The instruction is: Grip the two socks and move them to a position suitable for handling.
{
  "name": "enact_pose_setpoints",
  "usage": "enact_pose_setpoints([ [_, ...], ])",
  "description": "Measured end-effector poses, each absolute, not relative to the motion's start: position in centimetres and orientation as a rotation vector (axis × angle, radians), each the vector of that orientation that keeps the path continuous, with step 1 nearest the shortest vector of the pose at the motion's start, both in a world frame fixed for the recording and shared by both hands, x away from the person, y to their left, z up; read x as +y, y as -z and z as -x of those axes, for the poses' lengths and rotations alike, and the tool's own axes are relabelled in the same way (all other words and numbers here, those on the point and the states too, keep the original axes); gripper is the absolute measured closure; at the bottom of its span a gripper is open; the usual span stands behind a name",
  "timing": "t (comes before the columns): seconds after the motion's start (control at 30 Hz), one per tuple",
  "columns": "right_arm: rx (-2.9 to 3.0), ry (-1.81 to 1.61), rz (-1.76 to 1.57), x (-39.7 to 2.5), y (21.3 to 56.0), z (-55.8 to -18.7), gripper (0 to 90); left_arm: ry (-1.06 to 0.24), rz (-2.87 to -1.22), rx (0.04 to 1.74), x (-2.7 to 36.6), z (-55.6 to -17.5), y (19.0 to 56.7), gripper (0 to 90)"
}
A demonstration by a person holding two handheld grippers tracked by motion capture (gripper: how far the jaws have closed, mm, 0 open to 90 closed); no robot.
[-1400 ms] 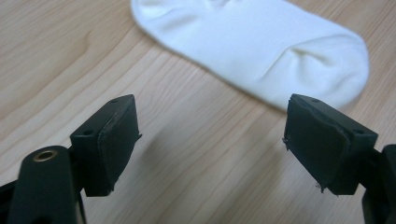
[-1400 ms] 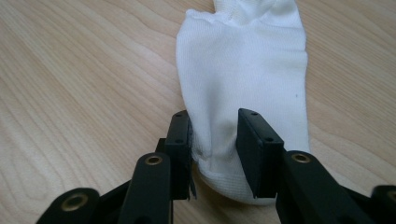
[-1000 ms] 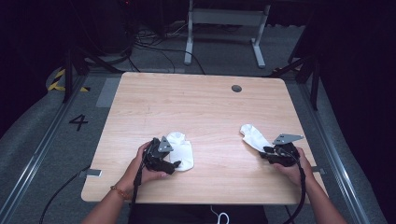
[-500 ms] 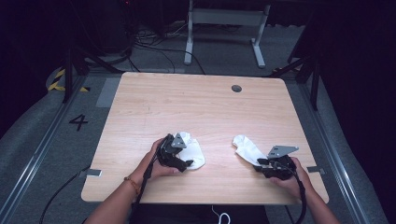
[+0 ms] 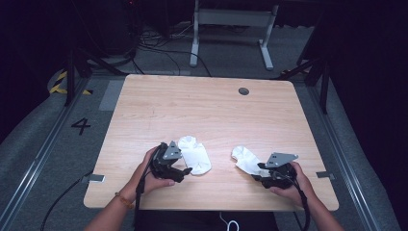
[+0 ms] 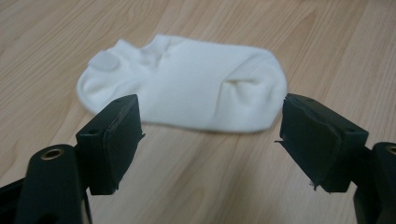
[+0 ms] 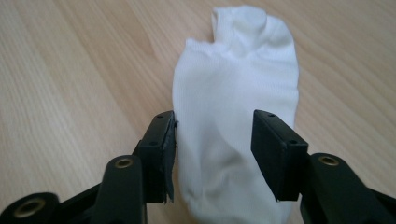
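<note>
Two white ankle socks flat on the wooden table [image 5: 202, 110], near its front edge and well apart. Left sock [image 6: 187, 84] lying crosswise just beyond the left gripper [image 6: 210, 140], jaws spread wide, nothing between them, pads clear of the fabric (a strip of bare wood between). Right sock [image 7: 238, 116] running lengthwise between the jaws of the right gripper [image 7: 212, 149], partly open, left pad at the sock's edge, right pad over the cloth; firm grip impossible to tell
</note>
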State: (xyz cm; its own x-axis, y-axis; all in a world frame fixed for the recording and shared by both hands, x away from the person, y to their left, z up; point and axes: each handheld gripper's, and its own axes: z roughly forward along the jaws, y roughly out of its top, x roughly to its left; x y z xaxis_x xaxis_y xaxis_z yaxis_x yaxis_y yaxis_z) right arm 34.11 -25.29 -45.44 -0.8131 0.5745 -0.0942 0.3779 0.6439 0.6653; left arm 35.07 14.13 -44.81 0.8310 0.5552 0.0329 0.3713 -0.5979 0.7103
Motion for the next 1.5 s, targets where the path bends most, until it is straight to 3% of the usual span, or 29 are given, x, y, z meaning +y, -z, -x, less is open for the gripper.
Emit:
enact_pose_setpoints([
  [0.13, 2.578, -0.888, -0.741, -23.3, 45.3, -35.3, 46.3, -0.325, -2.31, 0.719, 16.2, -34.5, 45.8, 21.5],
  [0.3, 2.599, -0.813, -0.767, -21.8, 46.2, -36.7, 51.5, -0.333, -2.325, 0.747, 17.5, -34.5, 46.4, 21.6],
  [0.63, 2.619, -0.854, -0.773, -21.6, 46.5, -37.1, 85.9, -0.357, -2.347, 0.65, 14.8, -34.6, 45.9, 22.0],
  [0.7, 2.649, -0.875, -0.738, -21.4, 46.4, -36.9, 87.9, -0.357, -2.361, 0.62, 13.9, -34.8, 45.8, 22.1],
  [1.03, 2.708, -0.982, -0.555, -20.1, 44.3, -34.1, 89.1, -0.376, -2.413, 0.434, 8.8, -34.8, 45.3, 22.8],
  [1.4, 2.714, -1.142, -0.443, -20.2, 42.0, -31.9, 89.2, -0.305, -2.45, 0.234, 3.6, -34.7, 46.0, 22.0],
  [1.5, 2.714, -1.173, -0.421, -20.3, 41.6, -31.7, 89.2, -0.319, -2.467, 0.215, 2.8, -34.8, 46.4, 26.2],
])
